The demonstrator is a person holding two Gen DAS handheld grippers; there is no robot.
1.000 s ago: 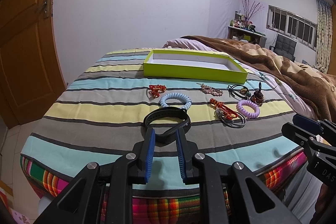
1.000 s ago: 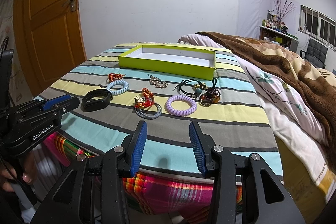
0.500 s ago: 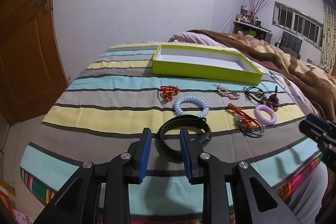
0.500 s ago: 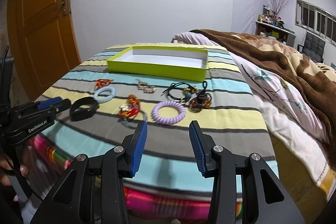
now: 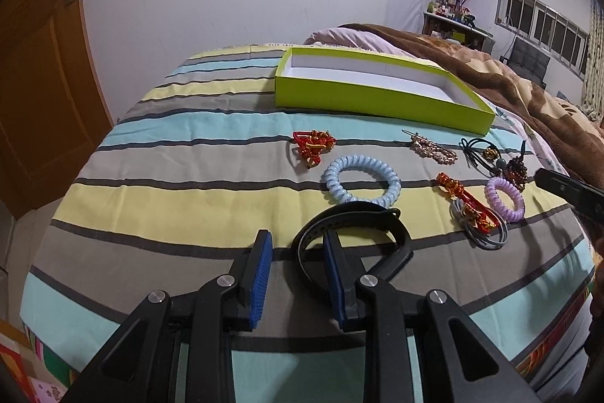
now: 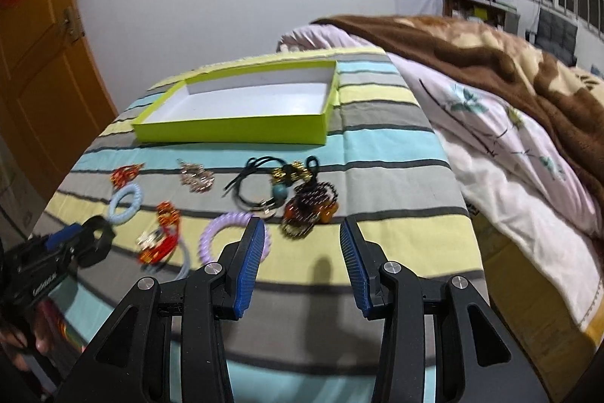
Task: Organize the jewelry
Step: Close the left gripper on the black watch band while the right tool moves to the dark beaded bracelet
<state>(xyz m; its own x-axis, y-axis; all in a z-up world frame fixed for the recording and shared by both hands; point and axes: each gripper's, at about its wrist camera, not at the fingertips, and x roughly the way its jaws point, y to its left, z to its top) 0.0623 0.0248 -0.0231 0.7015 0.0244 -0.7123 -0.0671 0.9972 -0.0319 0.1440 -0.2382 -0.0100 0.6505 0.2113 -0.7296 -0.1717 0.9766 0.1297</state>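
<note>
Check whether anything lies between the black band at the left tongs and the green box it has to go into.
The light blue coil tie lies on the bedspread directly beyond the black band, between it and the green box; the red knot charm sits just left of that line. Both are flat, so a lifted band should pass over them. The left tongs stand open.

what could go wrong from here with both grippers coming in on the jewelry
1. The left gripper straddles one side of the black band; closing on that springy loop may make it twist or slip out.
2. The right gripper hangs open near the purple coil tie and the beaded piece, which touches a black cord bracelet; lifting one could drag the other along.
</note>
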